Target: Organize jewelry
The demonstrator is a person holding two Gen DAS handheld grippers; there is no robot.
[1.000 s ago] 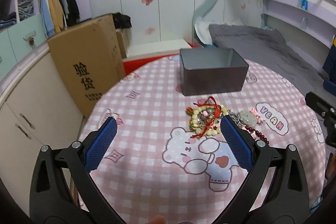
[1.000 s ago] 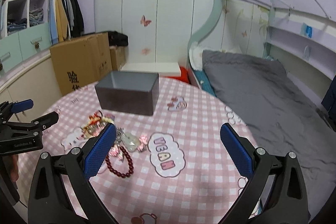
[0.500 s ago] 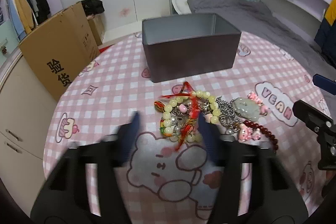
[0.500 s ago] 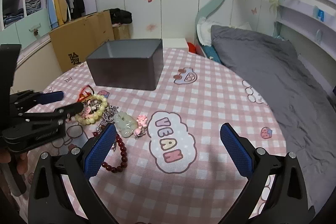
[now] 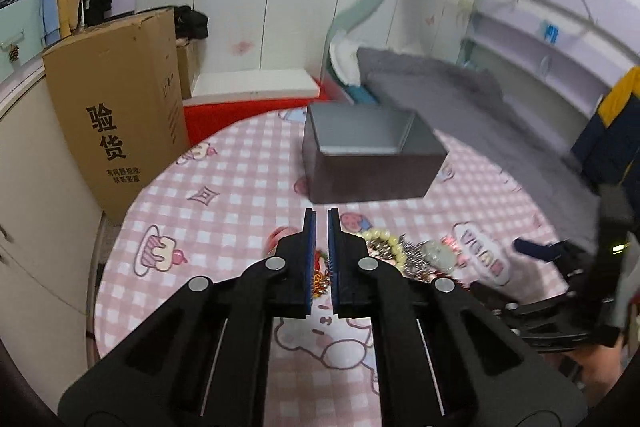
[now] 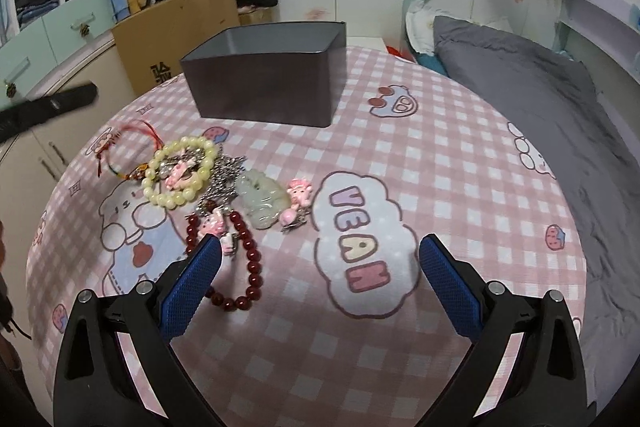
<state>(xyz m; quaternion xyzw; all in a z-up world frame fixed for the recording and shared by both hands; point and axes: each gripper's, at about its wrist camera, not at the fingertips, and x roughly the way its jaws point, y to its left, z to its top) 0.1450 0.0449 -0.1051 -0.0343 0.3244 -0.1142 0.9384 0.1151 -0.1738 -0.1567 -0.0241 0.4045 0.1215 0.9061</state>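
Note:
A heap of jewellery lies on the pink checked tablecloth (image 6: 440, 167): a cream bead bracelet (image 6: 168, 201), a red cord bracelet (image 6: 116, 143), a silver chain (image 6: 224, 175), a pale jade pendant (image 6: 262, 201), pink charms (image 6: 298, 193) and a dark red bead bracelet (image 6: 250, 259). Behind it stands an open grey box (image 6: 264, 95) (image 5: 368, 179). My left gripper (image 5: 321, 217) hovers above the heap's left side, its jaws closing to a thin slit; I see nothing pinched. My right gripper (image 6: 319, 245) is open, its left finger over the dark red beads.
A tall cardboard box (image 5: 116, 107) stands off the table's left edge beside cream cabinets (image 5: 32, 187). A bed with a grey cover (image 6: 540, 87) runs along the right. A person's hand (image 5: 600, 375) holds the right gripper (image 5: 536, 251).
The left jaws went from wide open to almost together, after dipping toward the jewellery and lifting back. The right gripper sank closer to the heap and stayed open.

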